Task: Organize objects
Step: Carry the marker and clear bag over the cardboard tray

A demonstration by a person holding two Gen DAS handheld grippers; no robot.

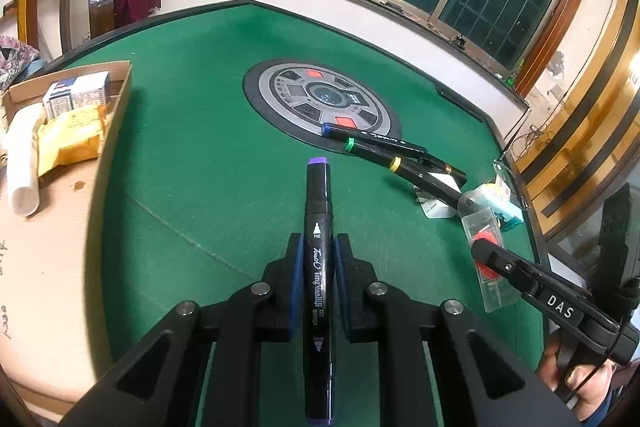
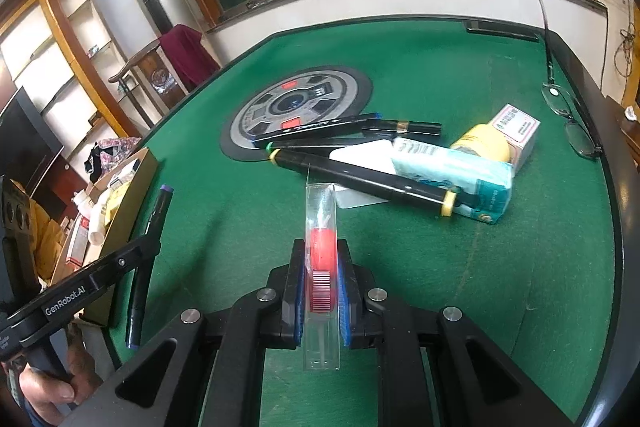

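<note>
Left gripper [image 1: 318, 259] clamps purple-capped marker [image 1: 318, 223]; right gripper [image 2: 321, 267] clamps clear plastic case [image 2: 321, 255]; marker pile [image 2: 360, 163] at 1 o'clock.

A: Where is the marker [image 1: 318, 251]?
B: Between the pads of the left claw [image 1: 318, 255], pointing away over the surface [image 1: 192, 163]. The clear case [image 2: 322, 267] sits the same way in the right claw [image 2: 322, 267].
A: And the pile?
B: Ahead of the right claw: three markers [image 2: 360, 179] lie side by side, the far ones reaching onto the round panel [image 2: 296, 107] at the surface's middle. The nearest crosses a tissue pack [image 2: 456, 175]; a bottle [image 2: 480, 147] and small box [image 2: 518, 133] lie behind that.
A: The cardboard box [image 1: 116, 99]?
B: At the left edge, packets inside.
</note>
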